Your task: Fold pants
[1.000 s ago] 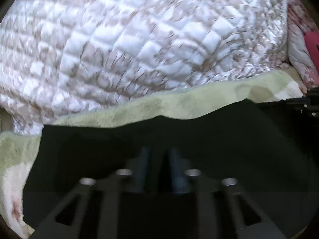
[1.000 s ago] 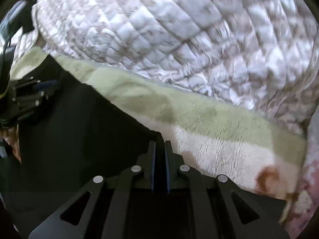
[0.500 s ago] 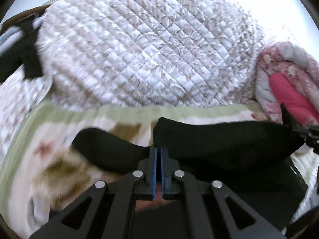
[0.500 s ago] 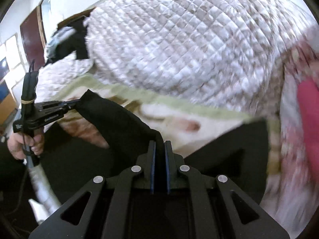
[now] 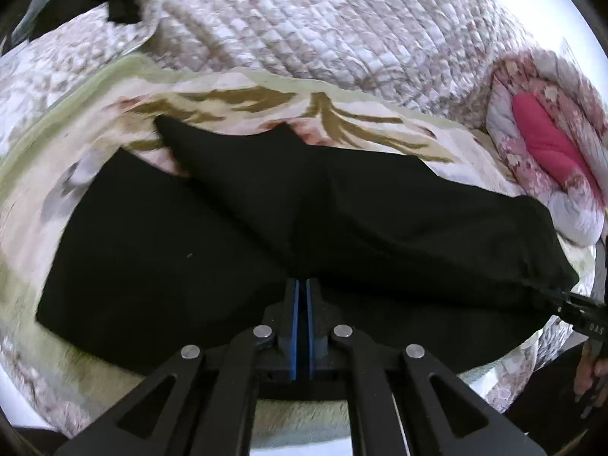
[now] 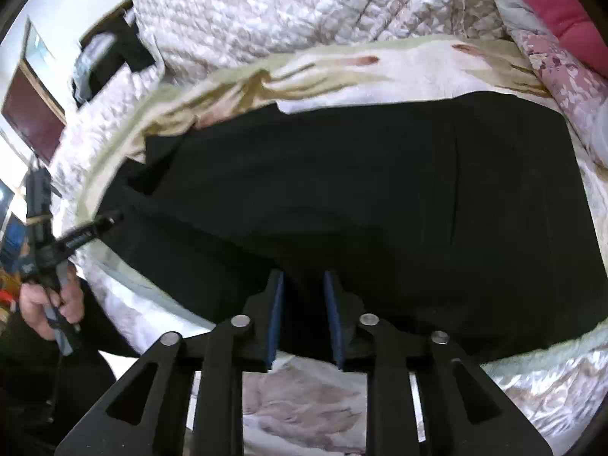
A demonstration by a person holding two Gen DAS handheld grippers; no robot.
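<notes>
The black pants (image 5: pixel 235 250) lie folded over themselves on a cream and green fleece blanket (image 5: pixel 114 87). My left gripper (image 5: pixel 302 288) is shut, and folds of the pants' near edge run in between its blue pads. In the right wrist view the pants (image 6: pixel 361 190) fill the middle. My right gripper (image 6: pixel 303 285) has its jaws opening. Black cloth lies between its blue pads (image 6: pixel 275 304), which stand clear of it. The right gripper (image 5: pixel 570 302) shows at the pants' right corner. The left gripper (image 6: pixel 110 222) shows at their left edge, with a hand (image 6: pixel 41 304) on its handle.
A white and brown quilted bedspread (image 5: pixel 342 30) is heaped behind the blanket. A pink and red rolled quilt (image 5: pixel 543 144) lies at the right. A dark garment (image 6: pixel 110 60) sits at the far left of the bed. The bed's near edge (image 6: pixel 304 399) is just under the right gripper.
Both grippers have swept back across the bed, drawing the pants' held edge over the rest so more black cloth and blanket show. The right gripper's jaws, shut before, now stand apart.
</notes>
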